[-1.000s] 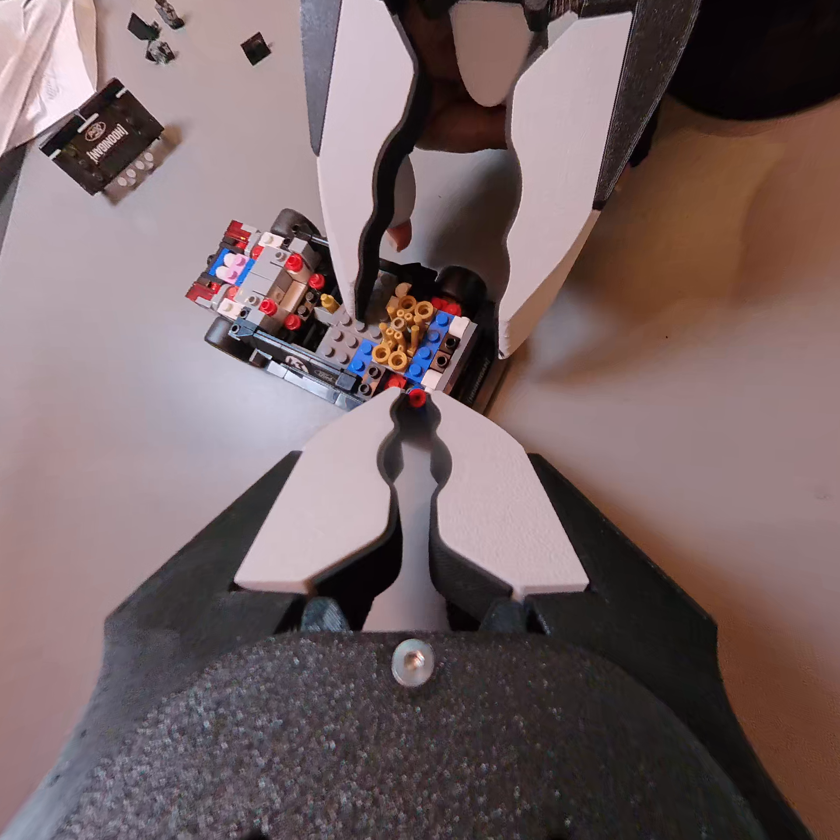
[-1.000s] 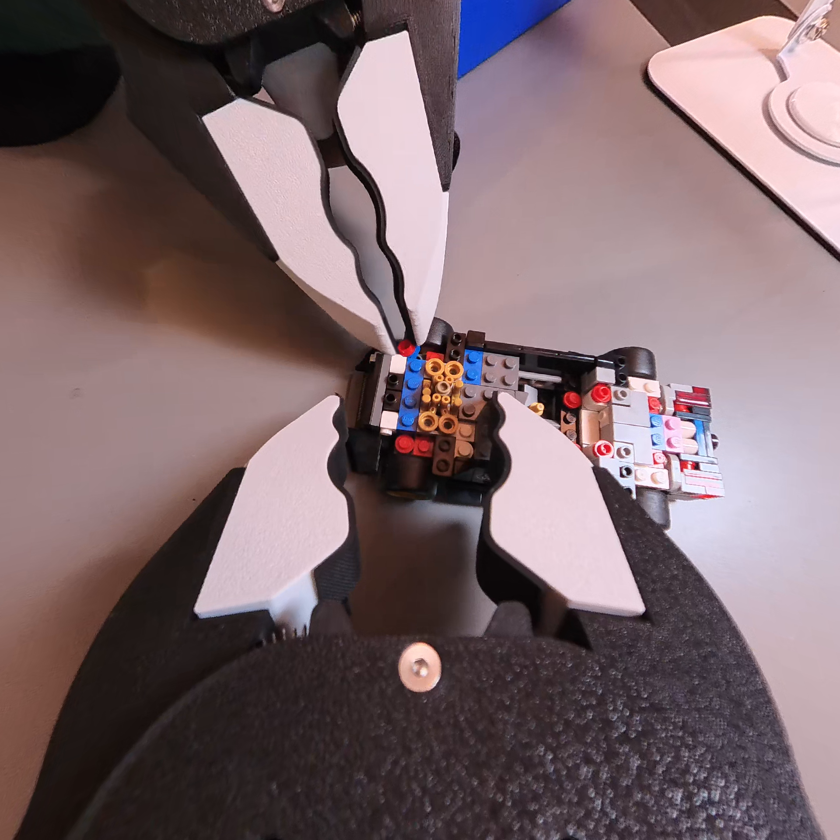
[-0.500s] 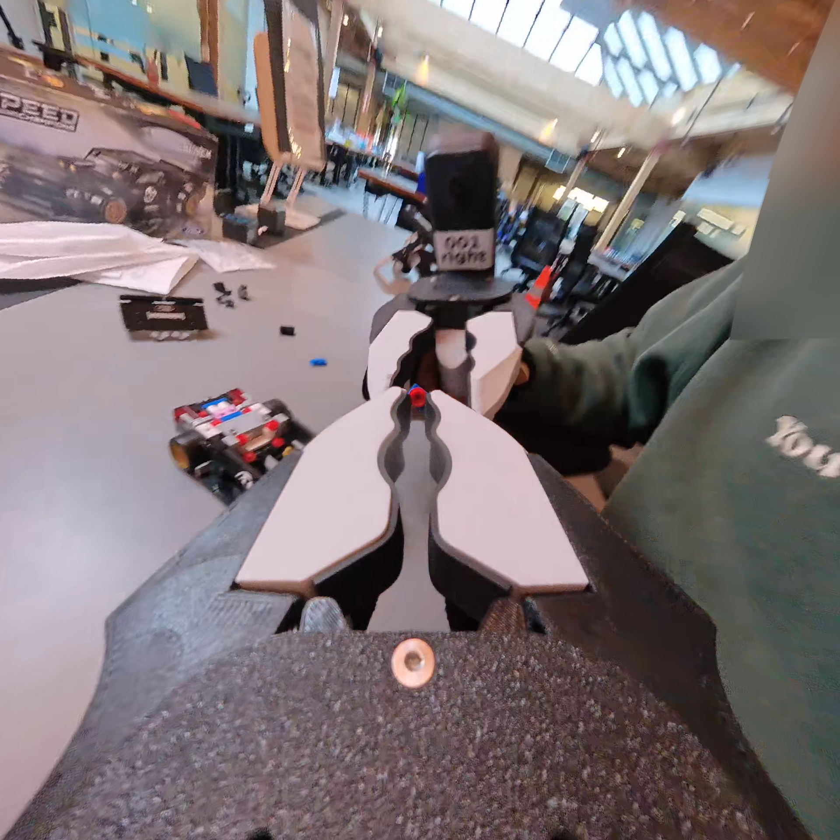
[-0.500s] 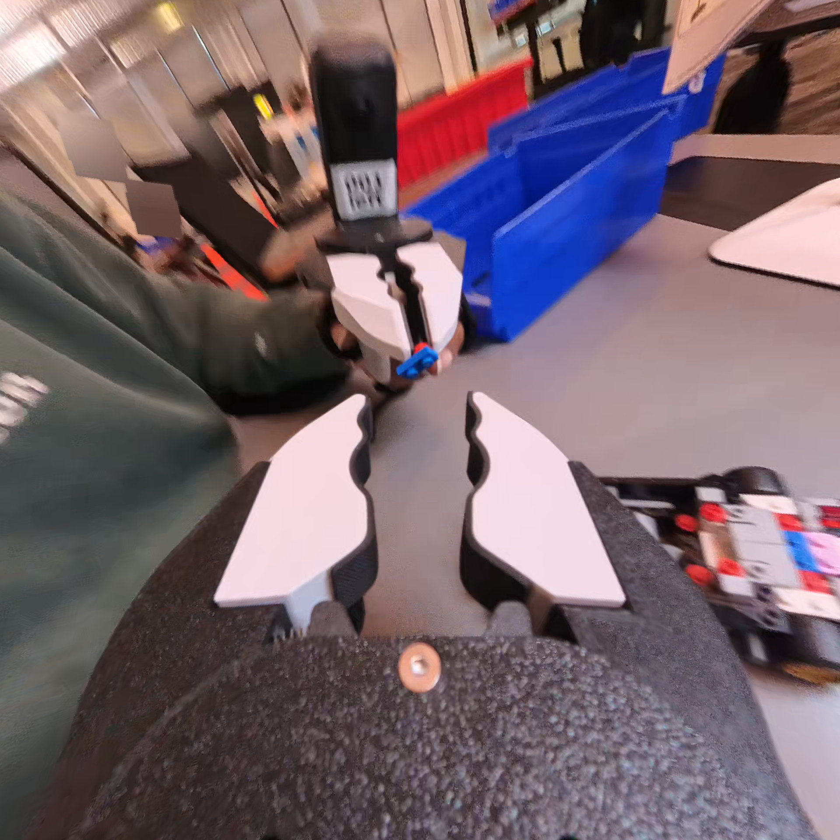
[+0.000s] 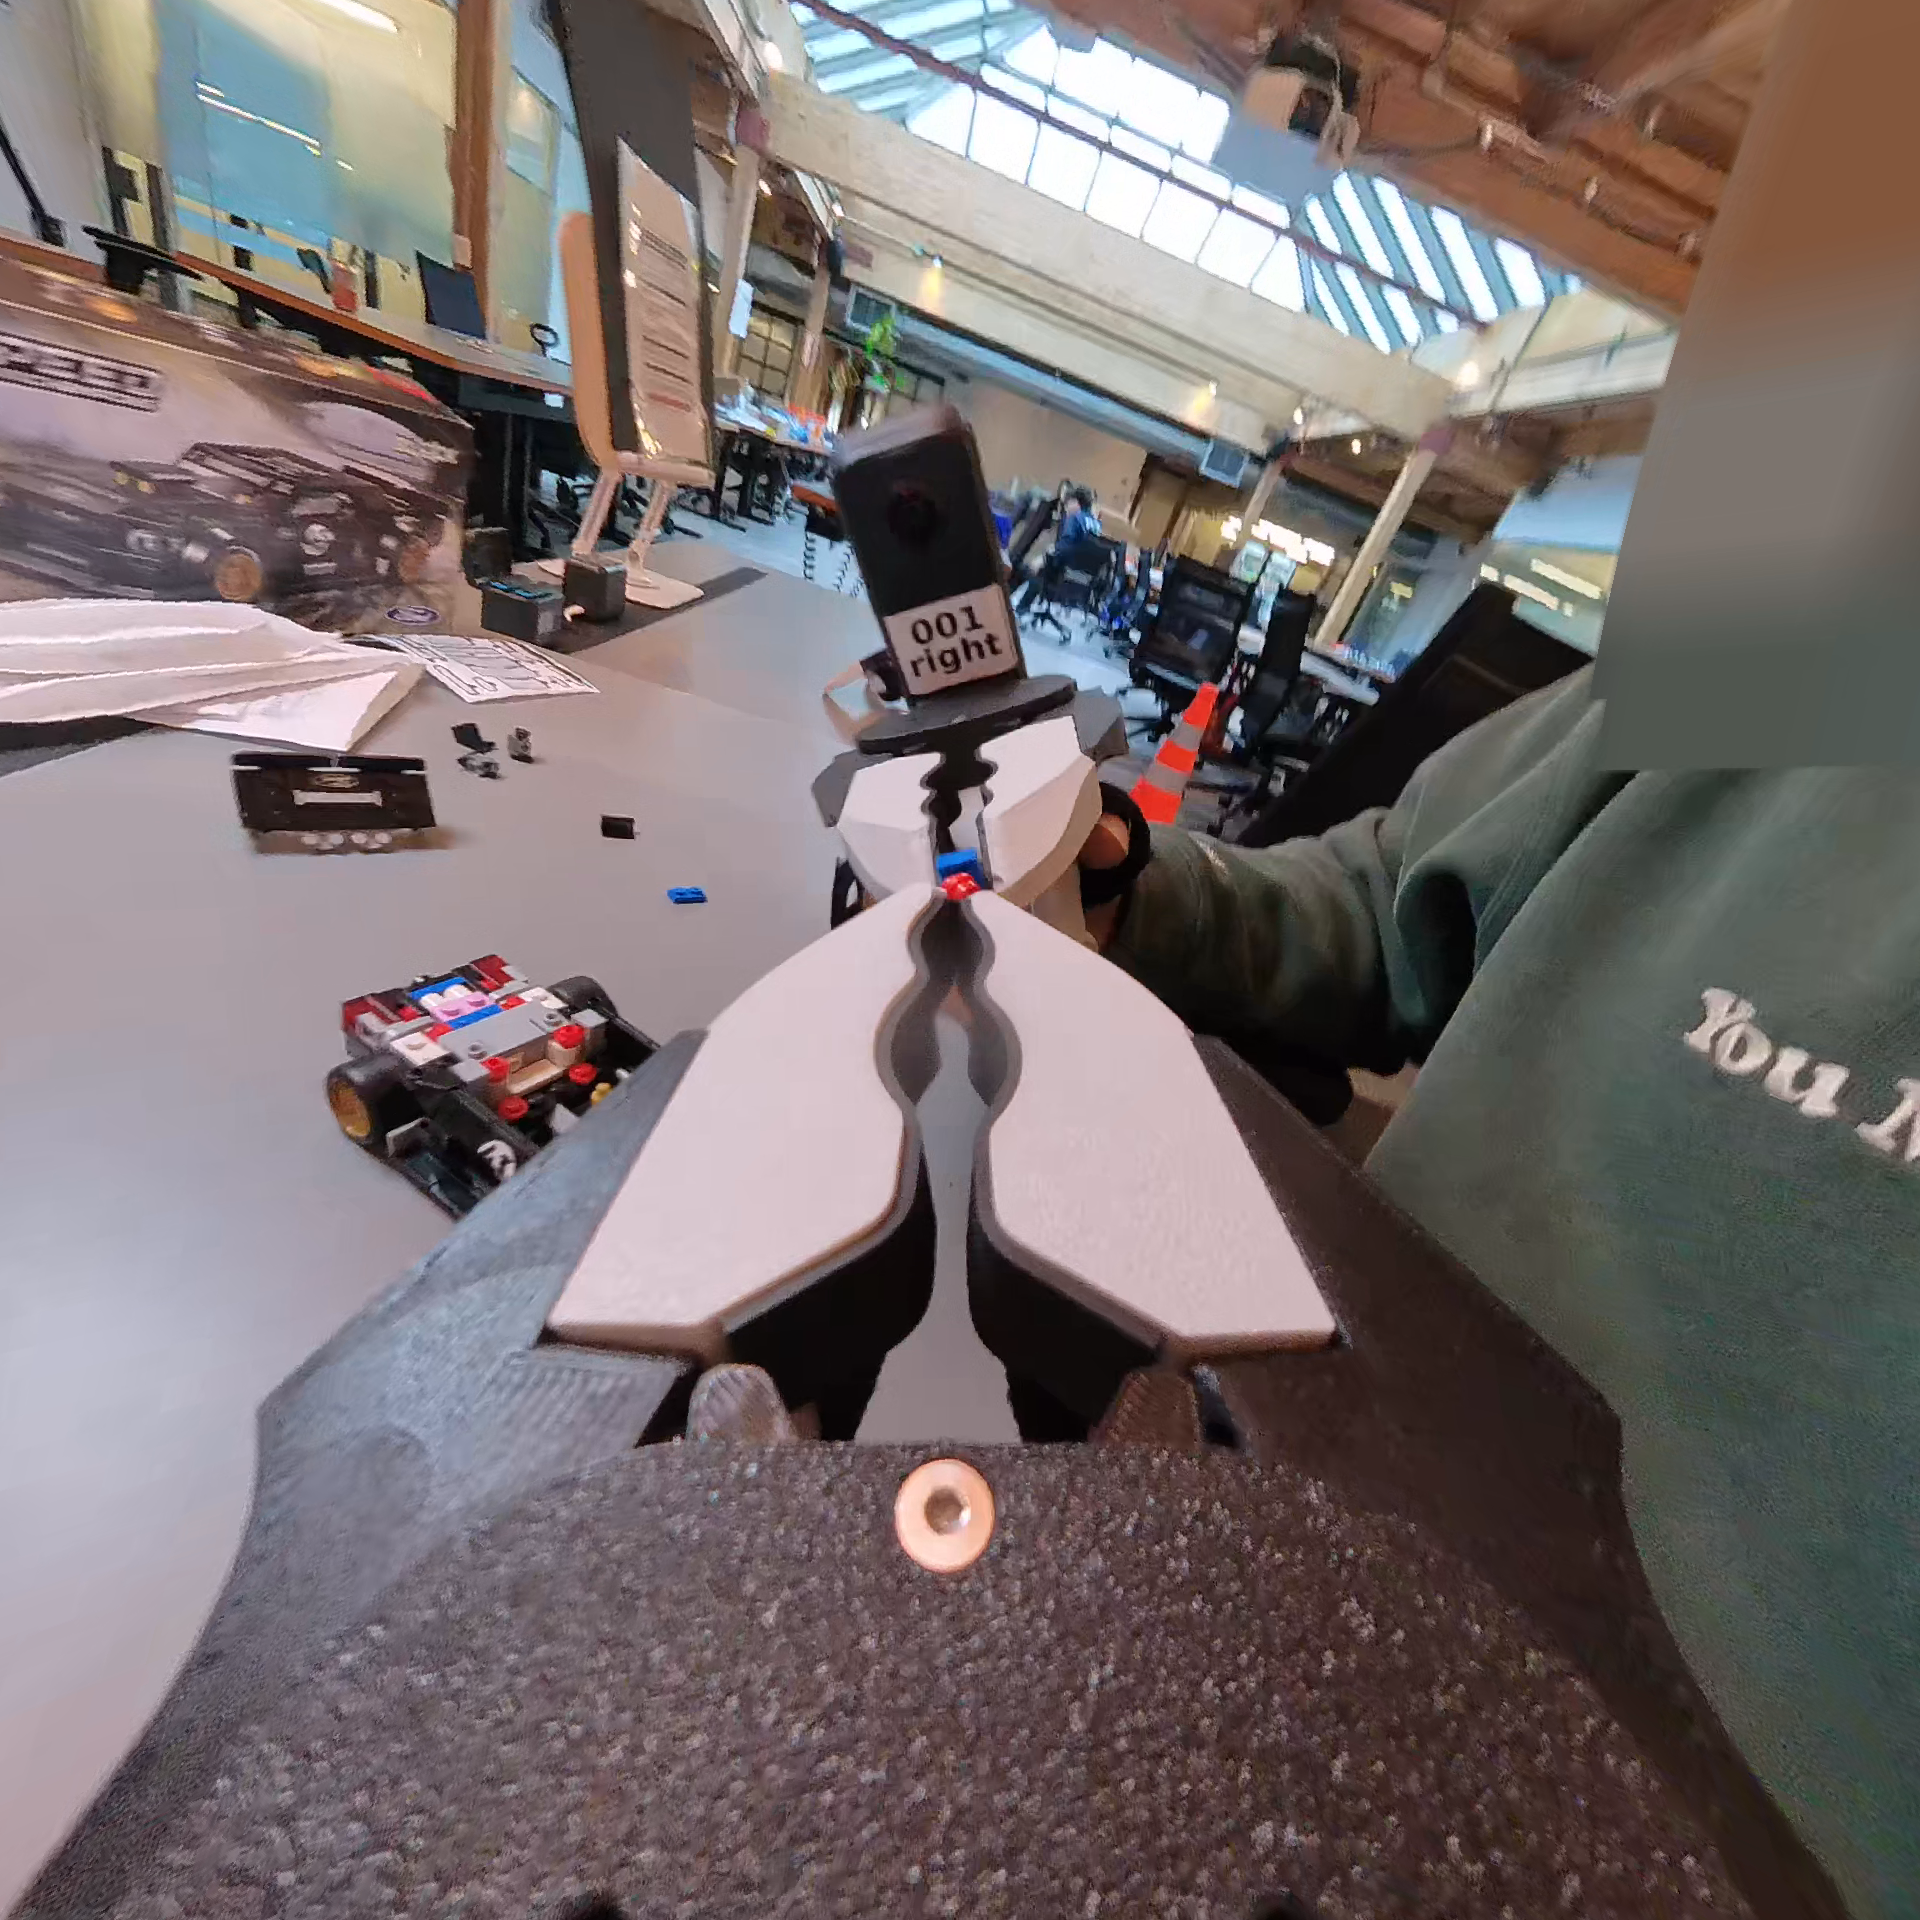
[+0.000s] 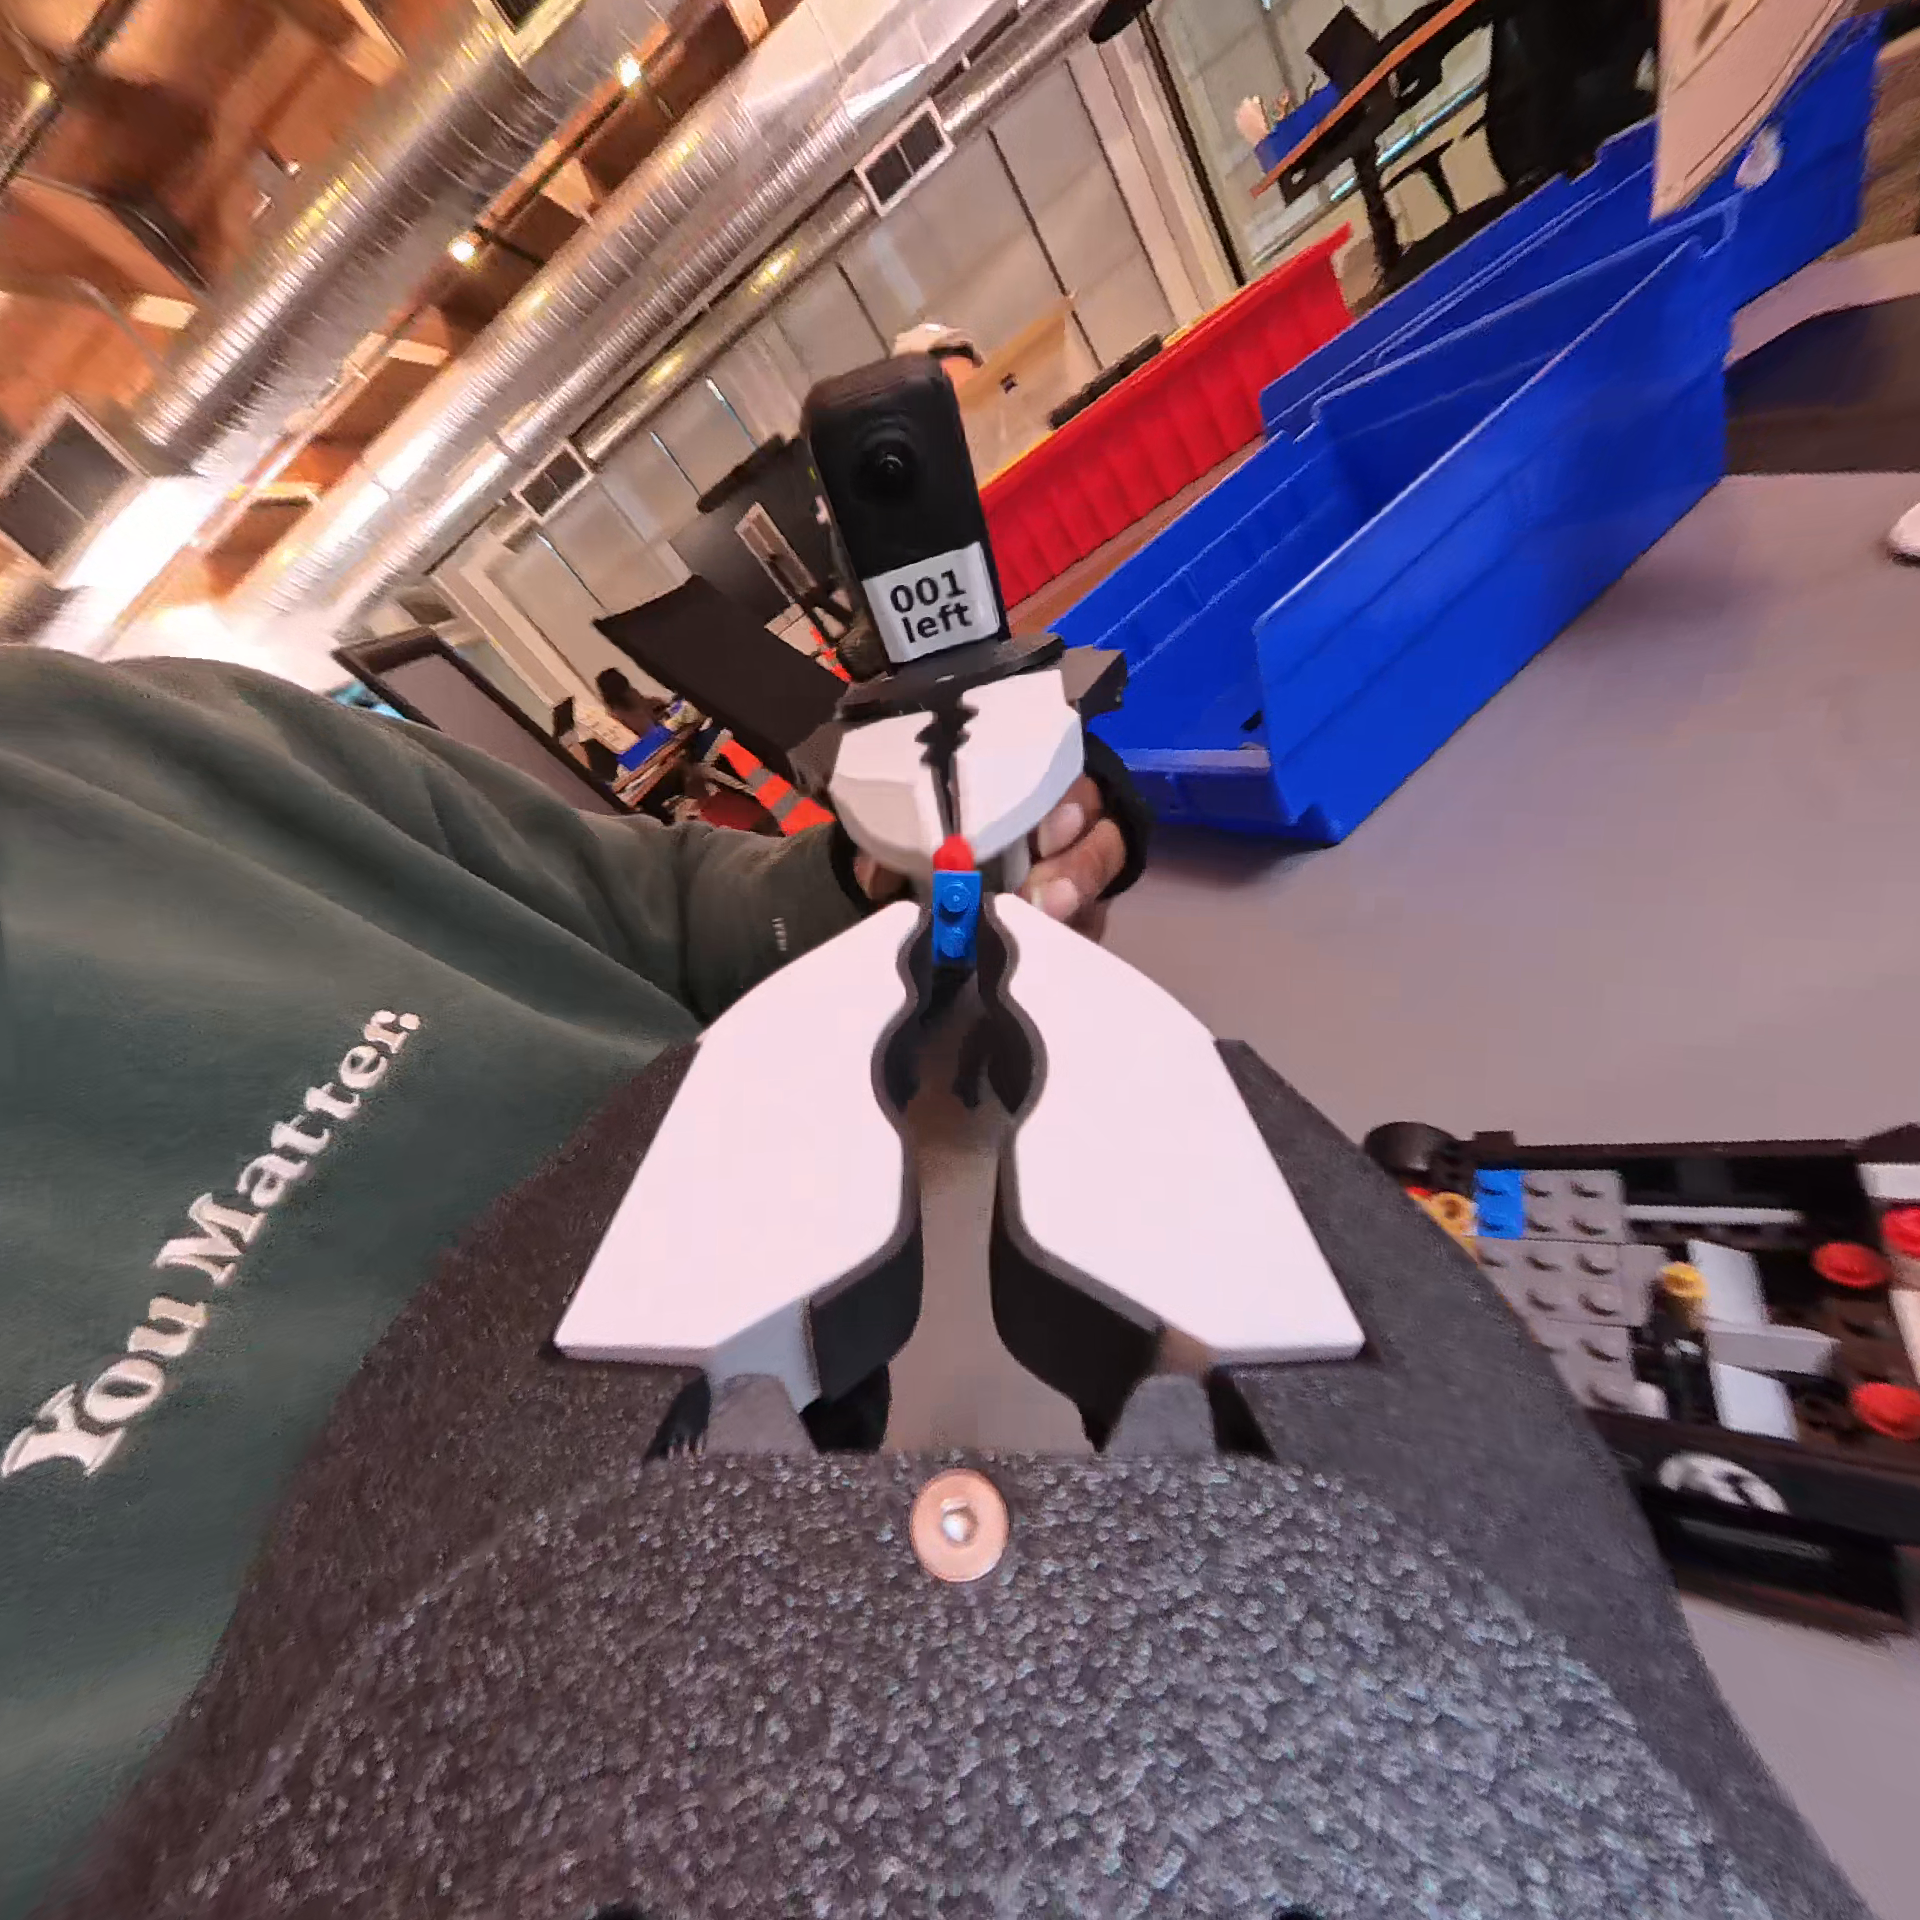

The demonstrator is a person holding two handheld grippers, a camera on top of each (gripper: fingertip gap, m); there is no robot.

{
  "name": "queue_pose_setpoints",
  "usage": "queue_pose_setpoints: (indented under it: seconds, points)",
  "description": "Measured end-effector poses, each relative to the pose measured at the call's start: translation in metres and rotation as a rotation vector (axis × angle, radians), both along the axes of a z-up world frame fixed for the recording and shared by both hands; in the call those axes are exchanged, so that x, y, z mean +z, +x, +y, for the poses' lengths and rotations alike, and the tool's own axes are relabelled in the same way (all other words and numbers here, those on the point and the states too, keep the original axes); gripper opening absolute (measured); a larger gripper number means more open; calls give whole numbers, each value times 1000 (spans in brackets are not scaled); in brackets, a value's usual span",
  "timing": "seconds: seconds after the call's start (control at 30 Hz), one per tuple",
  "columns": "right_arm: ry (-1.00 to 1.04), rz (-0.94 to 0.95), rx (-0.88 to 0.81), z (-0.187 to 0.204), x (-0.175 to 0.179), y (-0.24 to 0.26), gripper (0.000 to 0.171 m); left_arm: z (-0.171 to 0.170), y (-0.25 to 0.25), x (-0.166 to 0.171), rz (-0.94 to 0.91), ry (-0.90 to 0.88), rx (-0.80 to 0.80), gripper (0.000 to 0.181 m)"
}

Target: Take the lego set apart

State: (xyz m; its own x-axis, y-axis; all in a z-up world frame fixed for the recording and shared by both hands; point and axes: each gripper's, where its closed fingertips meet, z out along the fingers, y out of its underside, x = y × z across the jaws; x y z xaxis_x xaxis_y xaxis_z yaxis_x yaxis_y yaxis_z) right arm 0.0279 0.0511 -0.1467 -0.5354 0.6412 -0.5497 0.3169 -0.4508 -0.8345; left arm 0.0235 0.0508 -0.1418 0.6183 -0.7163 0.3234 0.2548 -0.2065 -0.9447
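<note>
Both grippers are raised off the table and meet tip to tip. My left gripper (image 5: 956, 900) is shut on a small red round lego piece (image 5: 958, 886). My right gripper (image 6: 956, 940) is shut on a small blue lego plate (image 6: 956, 923). In the right wrist view the red piece (image 6: 951, 855) sits right against the top end of the blue plate. In the left wrist view the blue plate (image 5: 957, 864) shows just behind the red piece. The partly stripped lego car (image 5: 488, 1049) lies on the grey table, also at the right edge of the right wrist view (image 6: 1683, 1299).
Loose pieces lie on the table: a black printed plate (image 5: 332, 795), a small blue plate (image 5: 686, 894) and black bits (image 5: 617, 826). A white paper bag (image 5: 187, 665) and the set's box (image 5: 208, 488) are at the back left. Blue bins (image 6: 1455, 623) stand behind. A person's green sleeve (image 5: 1299, 935) is close. My left and right fingertips are right by each other.
Both grippers rose from the car. My left gripper carried up the red piece with the blue plate attached. My right gripper closed from wide open onto the blue plate.
</note>
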Motion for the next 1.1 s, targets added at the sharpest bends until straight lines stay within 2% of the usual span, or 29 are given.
queue_pose_setpoints:
  seconds: [0.1, 0.2, 0.33, 0.43, 0.6, 0.73, 0.8, 0.87, 0.97, 1.1]
  points:
    - [119, 13, -71, 18, -1, 3, 8, -3, -12, -3, 47, -11, 22, 0]
    - [120, 50, -59, 11, 4, 4, 8, -3, -4, -13, 50, -58, 5, 0]
    - [224, 27, -90, 11, -10, -1, 8, 3, -4, -19, 79, -78, 15, 0]
    - [385, -10, -120, 22, -21, 2, 8, 7, -15, -24, 57, -111, 50, 0]
    - [766, -215, 109, -1, -87, 23, 8, 10, -23, -27, 44, -121, 73, 0]
    - [1023, -356, 191, -11, -127, 33, 13, 12, -26, -34, 47, -137, 83, 0]
    - [1035, -411, 214, -11, -136, 37, 30, 11, -24, -39, 63, -144, 77, 0]
    - [1006, -410, 215, -11, -135, 37, 36, 11, -23, -44, 93, -146, 75, 0]
    - [888, -331, 196, -12, -111, 35, 35, 11, -22, -51, 151, -141, 80, 0]
    - [713, -217, 0, 7, -73, 13, 28, 11, -17, -65, 291, -115, 95, 0]
